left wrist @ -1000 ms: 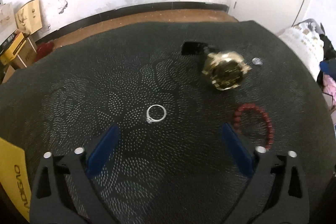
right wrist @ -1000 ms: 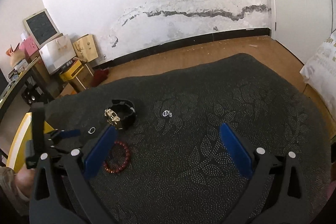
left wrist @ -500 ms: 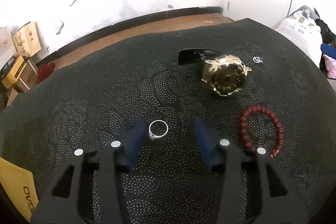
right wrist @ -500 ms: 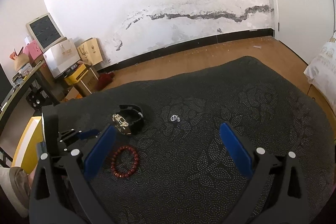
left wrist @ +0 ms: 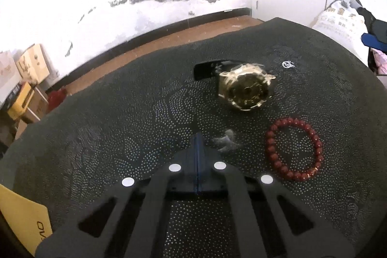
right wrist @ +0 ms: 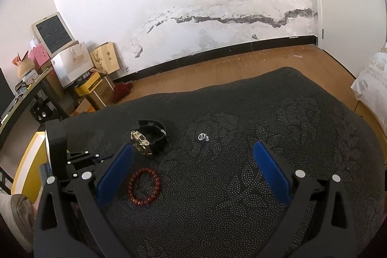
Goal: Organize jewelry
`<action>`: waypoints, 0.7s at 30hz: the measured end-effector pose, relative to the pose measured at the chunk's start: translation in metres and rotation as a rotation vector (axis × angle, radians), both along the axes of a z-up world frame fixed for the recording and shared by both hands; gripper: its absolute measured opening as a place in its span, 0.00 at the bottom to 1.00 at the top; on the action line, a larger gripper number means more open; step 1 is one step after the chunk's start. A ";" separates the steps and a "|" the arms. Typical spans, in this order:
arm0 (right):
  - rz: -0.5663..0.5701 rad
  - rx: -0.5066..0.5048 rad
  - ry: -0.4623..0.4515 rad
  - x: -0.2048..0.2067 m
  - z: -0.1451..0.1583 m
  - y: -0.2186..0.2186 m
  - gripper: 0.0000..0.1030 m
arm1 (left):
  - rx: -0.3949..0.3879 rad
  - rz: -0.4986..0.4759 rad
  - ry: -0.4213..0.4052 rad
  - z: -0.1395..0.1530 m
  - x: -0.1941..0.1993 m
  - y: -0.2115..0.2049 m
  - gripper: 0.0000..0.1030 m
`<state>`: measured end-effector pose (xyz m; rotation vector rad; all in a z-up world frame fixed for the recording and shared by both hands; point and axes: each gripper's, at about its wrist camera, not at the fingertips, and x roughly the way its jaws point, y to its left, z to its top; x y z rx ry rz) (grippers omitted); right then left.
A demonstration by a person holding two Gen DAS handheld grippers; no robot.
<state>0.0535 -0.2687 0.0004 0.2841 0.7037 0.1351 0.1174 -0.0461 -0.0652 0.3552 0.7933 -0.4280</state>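
My left gripper [left wrist: 197,137] is shut, its blue pads pressed flat together above the dark cloth. A pale blurred smear [left wrist: 226,142] just right of the tips may be the silver ring, apparently loose. A gold watch [left wrist: 245,90] with a black strap lies ahead, a red bead bracelet [left wrist: 293,149] to the right, a small silver ring [left wrist: 287,63] farther back. My right gripper [right wrist: 192,167] is open and empty above the cloth. It sees the watch [right wrist: 150,140], the bracelet [right wrist: 144,186] and the small ring [right wrist: 202,136].
The dark patterned cloth [left wrist: 121,137] covers the table. A yellow box [left wrist: 21,219] sits at the left edge. Boxes and bags [right wrist: 84,74] stand on the floor by the wall. White bedding [left wrist: 343,18] lies to the right.
My left gripper closed from wide open to fully shut around where the silver ring lay. The ring is now a blur beside the tips. My right gripper lifted slightly, still open.
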 end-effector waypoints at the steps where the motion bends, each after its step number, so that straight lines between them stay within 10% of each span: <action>1: 0.006 0.000 0.009 0.001 -0.002 0.001 0.93 | 0.003 -0.013 0.002 0.000 -0.002 -0.002 0.00; 10: 0.005 0.012 0.054 0.005 -0.012 0.003 0.93 | -0.011 0.008 0.012 0.004 0.002 0.005 0.06; 13: -0.011 0.018 0.072 0.008 -0.016 -0.001 0.93 | -0.015 0.029 -0.017 0.010 -0.002 0.006 0.88; 21: -0.069 -0.067 0.069 0.009 -0.014 -0.002 0.93 | -0.069 -0.038 0.018 0.026 -0.020 -0.019 0.88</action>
